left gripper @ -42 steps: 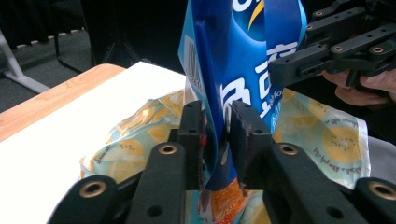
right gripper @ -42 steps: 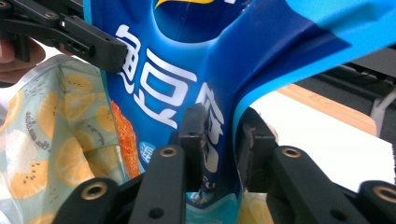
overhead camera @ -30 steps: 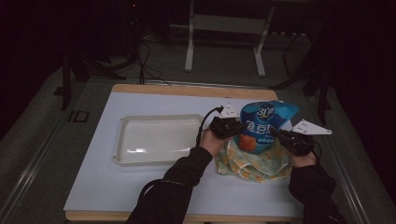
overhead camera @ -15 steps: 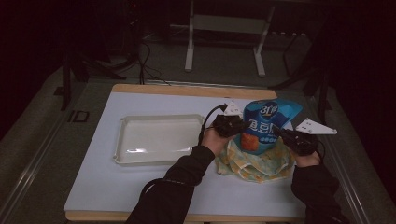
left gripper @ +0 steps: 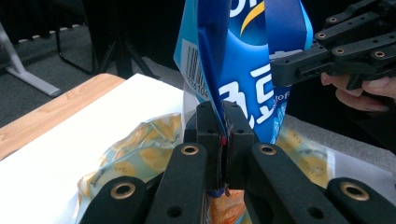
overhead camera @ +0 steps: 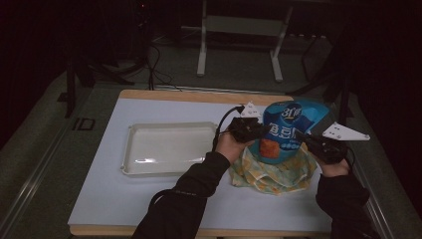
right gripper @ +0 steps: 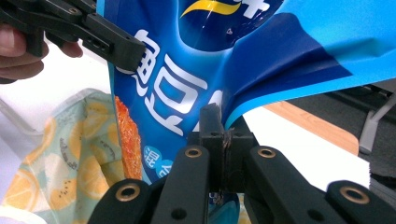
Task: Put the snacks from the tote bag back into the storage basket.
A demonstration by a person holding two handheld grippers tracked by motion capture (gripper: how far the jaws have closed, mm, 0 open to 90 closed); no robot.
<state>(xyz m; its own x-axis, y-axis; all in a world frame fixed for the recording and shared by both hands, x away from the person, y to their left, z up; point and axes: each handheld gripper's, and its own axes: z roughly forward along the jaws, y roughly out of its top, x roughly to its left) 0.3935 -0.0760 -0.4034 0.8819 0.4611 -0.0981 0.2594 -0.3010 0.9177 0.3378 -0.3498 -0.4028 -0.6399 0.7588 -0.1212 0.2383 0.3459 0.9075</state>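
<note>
Dark room surrounds my white desk [overhead camera: 149, 199]. One blue snack bag [overhead camera: 288, 129] with white lettering stands above one fruit-print cloth [overhead camera: 271, 172]. My left hand-held gripper [overhead camera: 256, 130] pinches its 9 o'clock edge, my right hand-held gripper [overhead camera: 304, 141] its 3 o'clock edge. One clear tray [overhead camera: 169, 148] lies at 9 o'clock.

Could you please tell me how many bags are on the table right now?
2: a blue snack bag held upright between both tools at the right side, and a yellow fruit-print bag lying beneath it. Nothing else seems hidden.
</note>
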